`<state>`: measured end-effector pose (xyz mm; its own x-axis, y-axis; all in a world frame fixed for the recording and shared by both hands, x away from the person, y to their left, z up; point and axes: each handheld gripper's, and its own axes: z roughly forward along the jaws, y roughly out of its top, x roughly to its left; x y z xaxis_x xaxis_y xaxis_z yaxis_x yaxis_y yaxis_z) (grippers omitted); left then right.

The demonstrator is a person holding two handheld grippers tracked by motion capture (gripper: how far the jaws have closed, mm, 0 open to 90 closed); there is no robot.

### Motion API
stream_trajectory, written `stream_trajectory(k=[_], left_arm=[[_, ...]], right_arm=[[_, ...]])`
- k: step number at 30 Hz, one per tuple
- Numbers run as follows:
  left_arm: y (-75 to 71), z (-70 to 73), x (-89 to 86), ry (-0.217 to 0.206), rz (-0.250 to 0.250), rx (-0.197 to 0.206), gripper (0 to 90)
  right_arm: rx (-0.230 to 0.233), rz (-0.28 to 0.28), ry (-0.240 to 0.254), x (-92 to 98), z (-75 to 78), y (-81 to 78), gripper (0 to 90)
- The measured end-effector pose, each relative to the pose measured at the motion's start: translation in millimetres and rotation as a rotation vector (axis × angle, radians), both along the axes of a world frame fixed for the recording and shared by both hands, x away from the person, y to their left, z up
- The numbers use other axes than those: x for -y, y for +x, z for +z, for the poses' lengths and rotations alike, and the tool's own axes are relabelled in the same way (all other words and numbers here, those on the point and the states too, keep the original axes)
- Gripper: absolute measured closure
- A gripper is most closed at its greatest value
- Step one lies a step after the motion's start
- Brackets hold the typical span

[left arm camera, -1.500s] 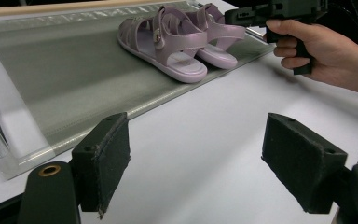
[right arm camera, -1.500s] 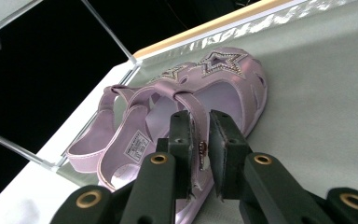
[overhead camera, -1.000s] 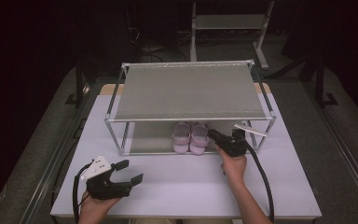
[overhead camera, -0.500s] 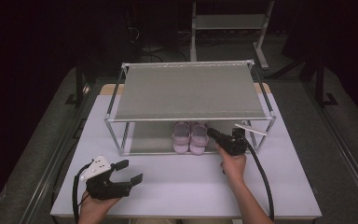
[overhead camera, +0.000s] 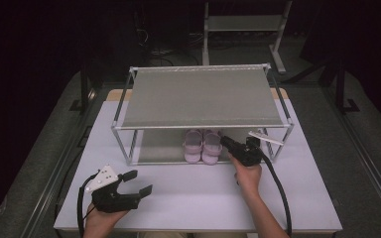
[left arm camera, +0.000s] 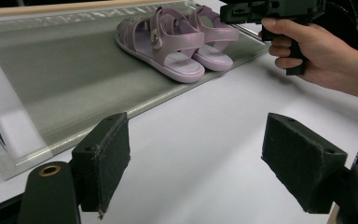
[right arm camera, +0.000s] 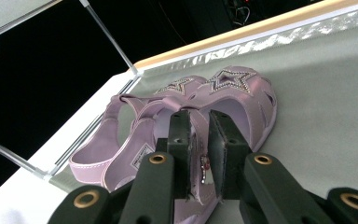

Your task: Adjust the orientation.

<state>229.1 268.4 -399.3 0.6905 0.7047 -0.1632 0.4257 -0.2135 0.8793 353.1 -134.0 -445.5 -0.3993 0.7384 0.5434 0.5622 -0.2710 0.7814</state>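
— Sandals [overhead camera: 202, 145] are sitting as a pair on the lower shelf [overhead camera: 156, 145] of the rack [overhead camera: 198, 96] on the desk [overhead camera: 188, 193]; are we gripping one?

— We are pinching a strap of the nearer one with the right tool [right arm camera: 199, 156]. Our left tool [overhead camera: 138, 181] is waiting spread and empty. Where the sandals are going, we are guessing; the top shelf is hiding their toes from above.

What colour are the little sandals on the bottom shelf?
The sandals are light purple, with sparkly star shapes on the toes; the stars show best in the right gripper view.
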Motion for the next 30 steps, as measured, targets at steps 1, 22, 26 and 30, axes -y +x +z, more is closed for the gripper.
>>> stream_trajectory(k=[1, 22, 26, 30], left_arm=[[-0.1, 0.0, 0.1, 0.0, 0.0, 0.001, 22.9], [-1.2, 0.6, 0.4, -0.003, -0.002, 0.004, 22.9], [-1.3, 0.5, 0.2, -0.005, -0.002, 0.002, 22.9], [-1.3, 1.0, 0.7, -0.004, -0.007, 0.005, 22.9]], right_arm=[[-0.002, 0.002, 0.006, -0.1, -0.1, -0.6, 78.4], [-0.022, 0.022, 0.014, 2.7, 2.6, -4.7, 76.1], [-0.017, 0.039, 0.006, 8.1, 3.0, -9.2, 74.0], [-0.028, 0.027, 0.034, 21.7, -2.2, -18.4, 72.5]])
